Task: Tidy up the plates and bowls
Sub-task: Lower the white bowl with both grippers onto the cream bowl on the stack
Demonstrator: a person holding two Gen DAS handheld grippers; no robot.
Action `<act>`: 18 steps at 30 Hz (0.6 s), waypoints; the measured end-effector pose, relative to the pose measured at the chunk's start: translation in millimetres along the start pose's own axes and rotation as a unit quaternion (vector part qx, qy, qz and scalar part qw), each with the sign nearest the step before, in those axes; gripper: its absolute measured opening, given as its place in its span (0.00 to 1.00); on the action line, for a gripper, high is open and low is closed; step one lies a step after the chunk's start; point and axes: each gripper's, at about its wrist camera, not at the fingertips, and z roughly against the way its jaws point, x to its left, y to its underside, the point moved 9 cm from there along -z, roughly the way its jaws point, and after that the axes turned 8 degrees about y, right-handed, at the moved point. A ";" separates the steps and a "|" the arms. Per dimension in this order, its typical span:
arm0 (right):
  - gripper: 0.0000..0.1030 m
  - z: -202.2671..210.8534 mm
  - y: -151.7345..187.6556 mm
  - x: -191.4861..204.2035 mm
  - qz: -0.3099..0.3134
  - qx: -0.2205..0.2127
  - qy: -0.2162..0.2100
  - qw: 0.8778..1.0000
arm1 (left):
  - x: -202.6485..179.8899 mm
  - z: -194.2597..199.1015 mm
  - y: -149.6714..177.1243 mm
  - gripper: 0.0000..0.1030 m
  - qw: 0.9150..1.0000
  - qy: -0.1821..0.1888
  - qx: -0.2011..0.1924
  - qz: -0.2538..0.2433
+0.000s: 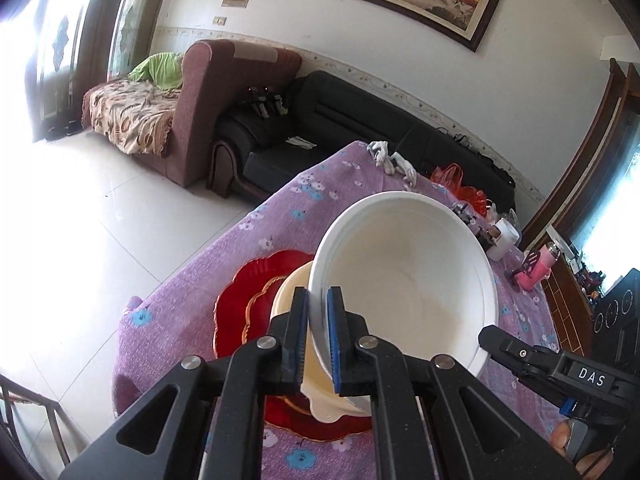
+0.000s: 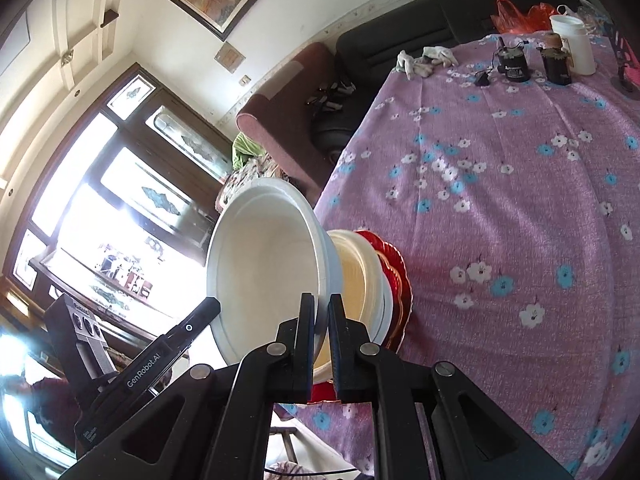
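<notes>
White bowl [image 1: 404,280], large, plain, tilted; rim pinched on opposite sides by left gripper [image 1: 318,332] and right gripper [image 2: 322,340], both closed down tight on the rim wall with one pad inside and one outside. Held above a cream scalloped plate [image 1: 288,292] stacked on a red flower-shaped plate [image 1: 244,292] near the table's left edge. Purple floral tablecloth [image 2: 500,200] over the table. At the far end: white gloves [image 2: 428,60], two dark small devices [image 2: 514,62], white jar [image 2: 572,44], red plastic bag [image 2: 520,14].
</notes>
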 end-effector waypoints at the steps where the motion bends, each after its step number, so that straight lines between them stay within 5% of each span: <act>1: 0.08 -2.0 0.7 0.2 0.001 0.003 0.002 1.000 | 1.7 -0.8 0.8 0.07 1.000 -0.001 0.001 0.001; 18: 0.08 -21.2 4.8 -4.5 -0.010 0.023 0.008 1.000 | 10.7 -11.2 7.5 0.07 1.000 0.002 0.016 0.012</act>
